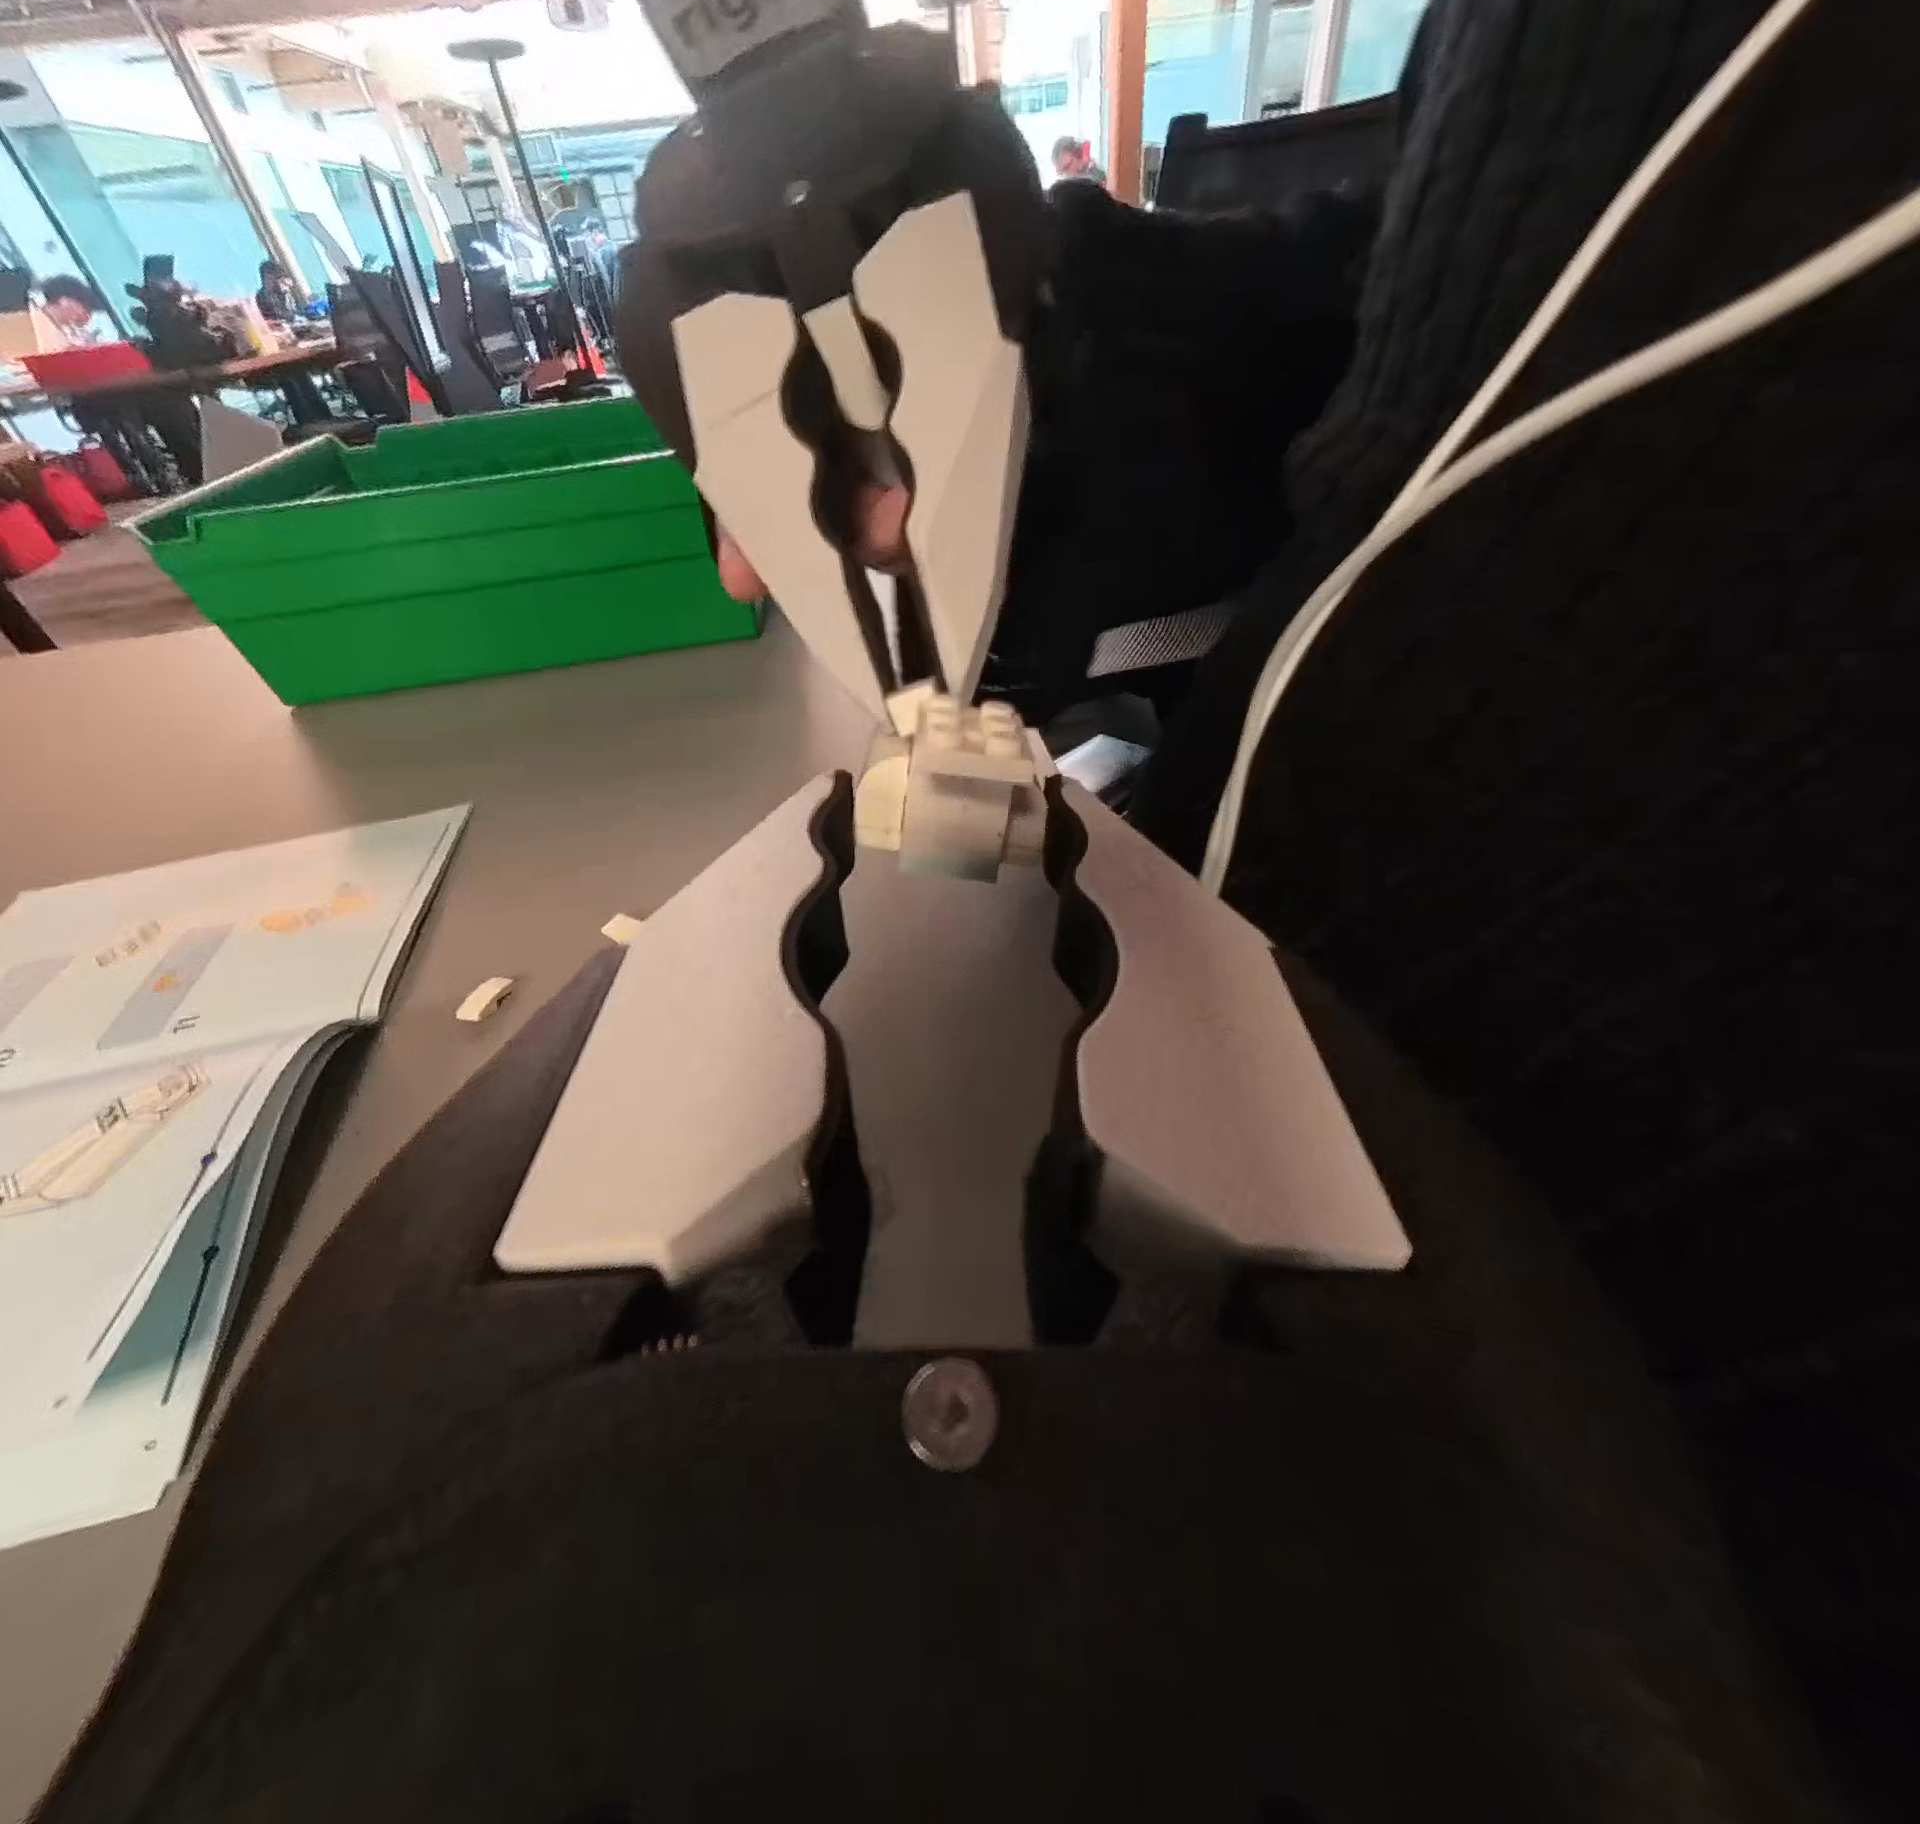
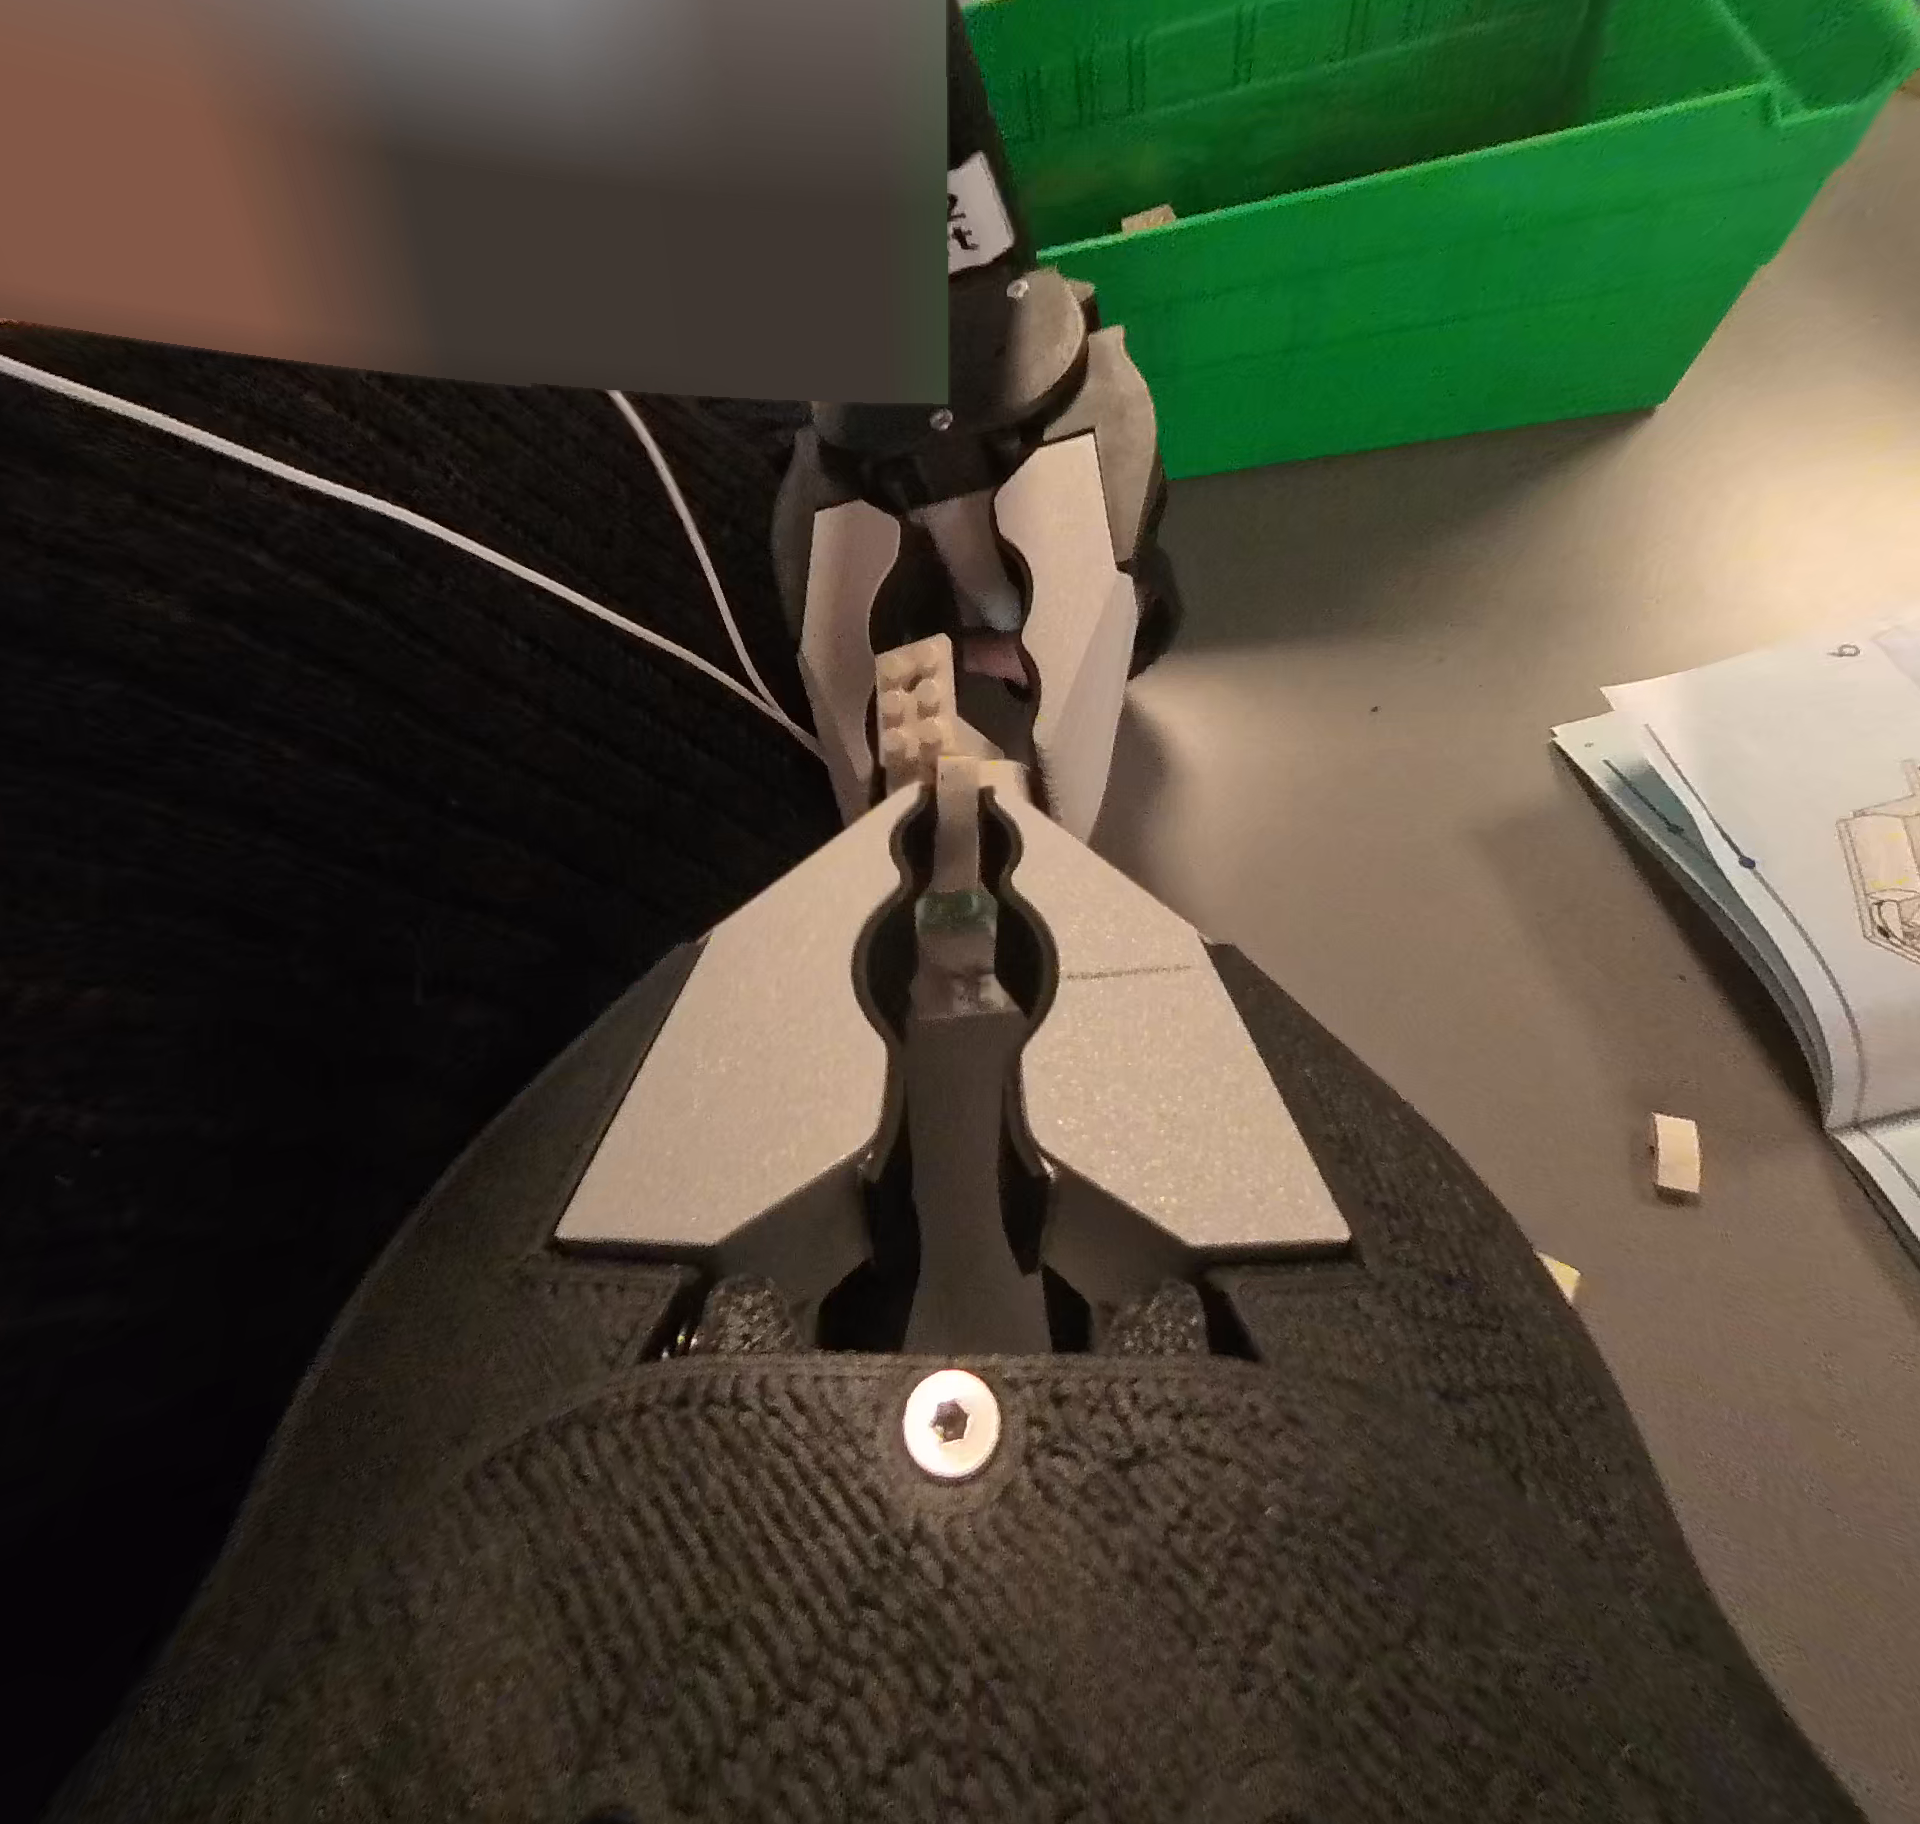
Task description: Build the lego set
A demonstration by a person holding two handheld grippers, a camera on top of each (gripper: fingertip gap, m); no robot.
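Left tongs (image 1: 951, 818) clamp the white lego assembly (image 1: 961, 798) above the desk (image 1: 468, 735), bracing it. Right tongs (image 2: 954, 787) pinch a small piece (image 2: 958, 818) against it, likely for pressing on.

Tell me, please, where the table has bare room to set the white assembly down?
Bare table lies between the green bin and the open booklet. It is crowded nearer: two loose white pieces beside the booklet, and both grippers meeting at the white assembly.
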